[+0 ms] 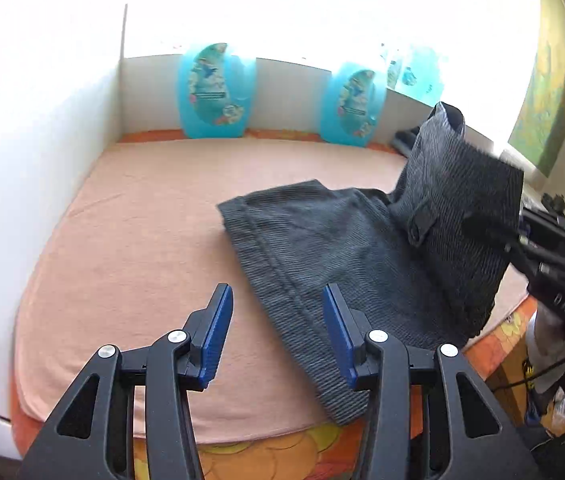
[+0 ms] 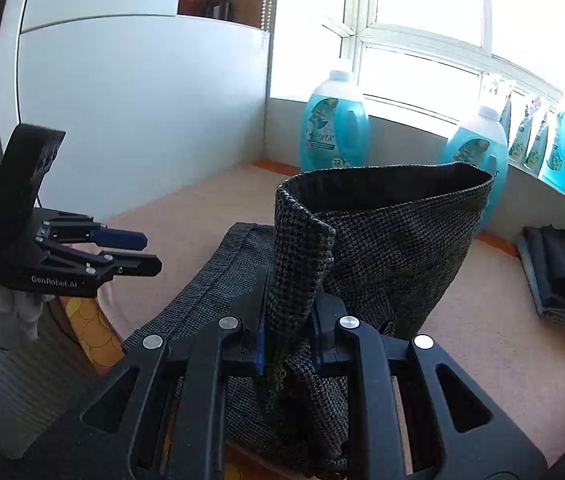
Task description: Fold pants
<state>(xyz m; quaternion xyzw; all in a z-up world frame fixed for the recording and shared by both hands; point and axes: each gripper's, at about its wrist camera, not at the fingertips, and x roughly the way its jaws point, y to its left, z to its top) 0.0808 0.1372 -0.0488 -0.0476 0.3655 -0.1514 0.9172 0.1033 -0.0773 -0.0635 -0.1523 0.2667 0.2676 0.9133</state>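
Dark grey woven pants [image 1: 322,248] lie partly folded on a peach towel [image 1: 142,220]. Their waistband end [image 1: 458,200] is lifted up at the right. My left gripper [image 1: 278,320] is open and empty, just above the near edge of the flat part. It also shows in the right wrist view [image 2: 142,252], open, off to the left. My right gripper [image 2: 286,332] is shut on the waistband end of the pants [image 2: 382,240] and holds it raised, so the opening faces up. The right gripper also shows in the left wrist view [image 1: 522,240] at the right edge.
Blue detergent bottles [image 1: 214,92] [image 2: 334,120] stand along the low wall under the window. A stack of folded dark clothes [image 2: 562,276] lies at the far right. A white cabinet [image 2: 142,120] borders the left side. An orange patterned cover [image 1: 282,448] shows at the near edge.
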